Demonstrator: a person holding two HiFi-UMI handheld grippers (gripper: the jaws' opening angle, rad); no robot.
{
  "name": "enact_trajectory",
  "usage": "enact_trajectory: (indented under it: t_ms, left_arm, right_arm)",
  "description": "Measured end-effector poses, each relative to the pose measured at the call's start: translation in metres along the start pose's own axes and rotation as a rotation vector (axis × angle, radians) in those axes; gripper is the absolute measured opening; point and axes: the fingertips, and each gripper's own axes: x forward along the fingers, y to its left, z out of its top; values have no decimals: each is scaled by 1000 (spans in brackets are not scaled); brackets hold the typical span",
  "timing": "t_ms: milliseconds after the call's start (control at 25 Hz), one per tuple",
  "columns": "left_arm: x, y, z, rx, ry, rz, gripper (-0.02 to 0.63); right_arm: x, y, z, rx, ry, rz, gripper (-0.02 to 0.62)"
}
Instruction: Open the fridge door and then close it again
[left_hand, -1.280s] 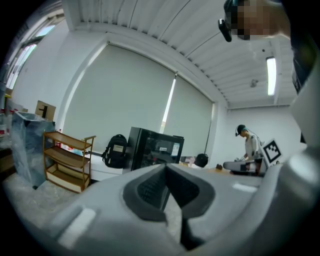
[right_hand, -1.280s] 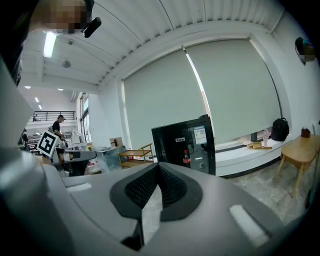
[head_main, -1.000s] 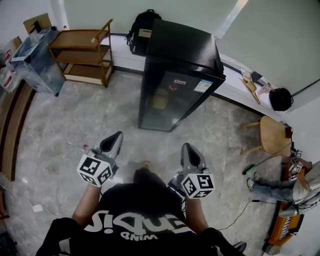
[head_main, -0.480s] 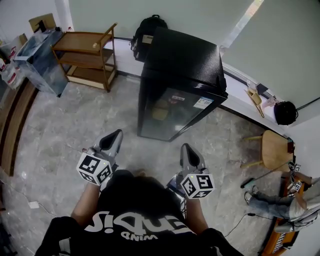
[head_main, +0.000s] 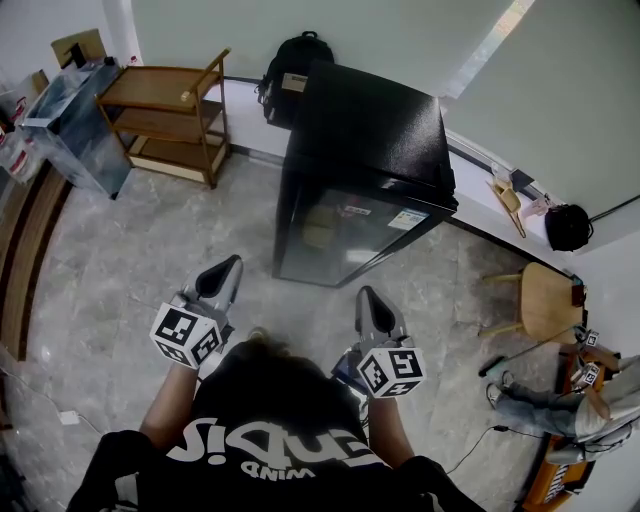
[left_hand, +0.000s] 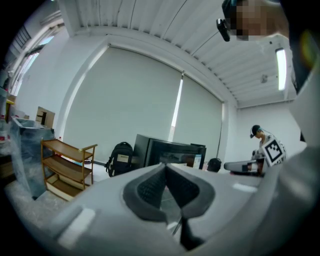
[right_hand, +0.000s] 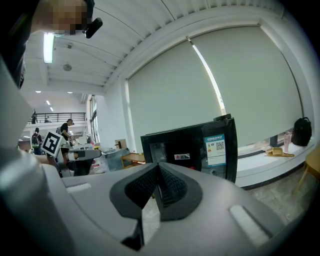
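The black fridge (head_main: 360, 190) with its glass door stands shut ahead of me on the stone floor, against a low white ledge. Both grippers are held out in front of my body, short of the fridge and not touching it. My left gripper (head_main: 225, 270) points toward the door's left side, jaws closed together with nothing between them. My right gripper (head_main: 370, 297) points at the door's right side, also shut and empty. In the left gripper view, the fridge (left_hand: 170, 150) shows beyond the closed left gripper (left_hand: 165, 167). The right gripper view shows the fridge (right_hand: 195, 147) past the closed right gripper (right_hand: 158, 167).
A wooden shelf cart (head_main: 170, 110) stands at the back left beside a plastic-wrapped bin (head_main: 75, 120). A black backpack (head_main: 290, 60) leans behind the fridge. A wooden chair (head_main: 545, 295) and a seated person (head_main: 590, 390) are at the right.
I have walked toward the fridge, which now sits nearer and larger in the head view. Both grippers came forward with me and stayed shut.
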Motion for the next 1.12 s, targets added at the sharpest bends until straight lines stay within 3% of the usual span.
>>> enact_trajectory:
  t_ms: [160, 320, 680, 1120]
  left_arm:
    - [11, 10, 4, 4, -2, -13, 2]
    - [21, 12, 3, -1, -4, -40, 51]
    - [36, 11, 3, -4, -2, -112, 223]
    - [62, 26, 2, -12, 0, -113, 252]
  right_arm:
    - [11, 2, 6, -1, -11, -8, -3]
    - [15, 2, 5, 0, -12, -17, -3]
    - [32, -1, 8, -11, -6, -12, -3]
    - [47, -6, 17, -19, -6, -2, -3]
